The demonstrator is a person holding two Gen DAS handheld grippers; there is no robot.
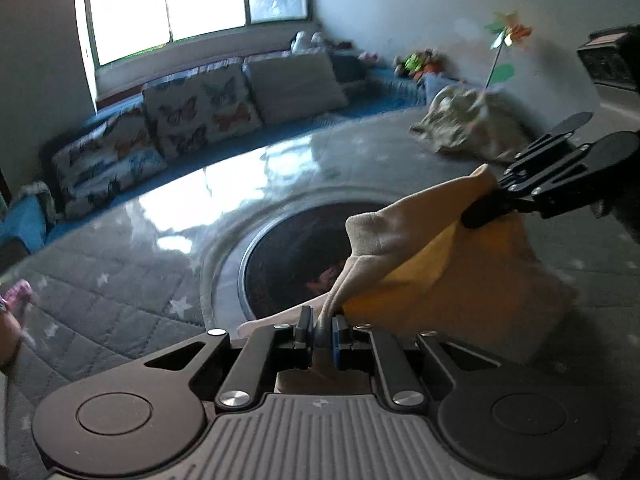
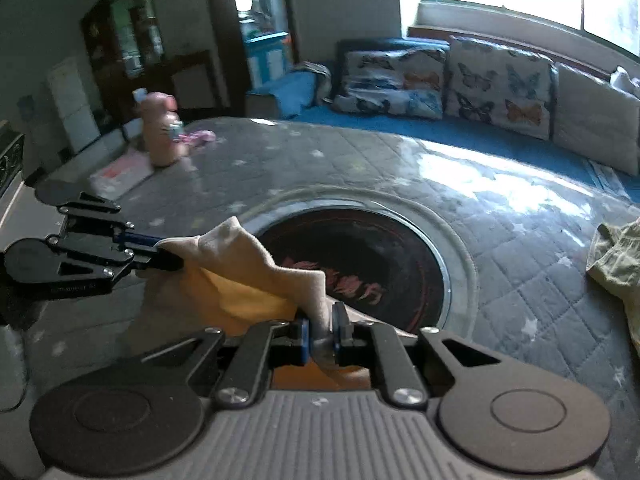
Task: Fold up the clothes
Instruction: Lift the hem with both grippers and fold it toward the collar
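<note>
- Left gripper (image 1: 322,330) clamped on one edge of cloth (image 1: 400,240); right gripper (image 2: 322,330) clamped on the other edge.
- Cloth: one piece, cream outside, yellow inside, stretched between the two grippers, held above the table (image 2: 500,240) at its near side, partly over the dark round inset (image 2: 380,264).
- Second garment (image 1: 468,120), pale green, crumpled, lying far right on table, well apart from the grippers.
- Two butterfly cushions (image 2: 500,84) plus one plain cushion (image 1: 292,84) on the far blue bench.
- One pink bottle (image 2: 162,132) standing far left on table.
</note>
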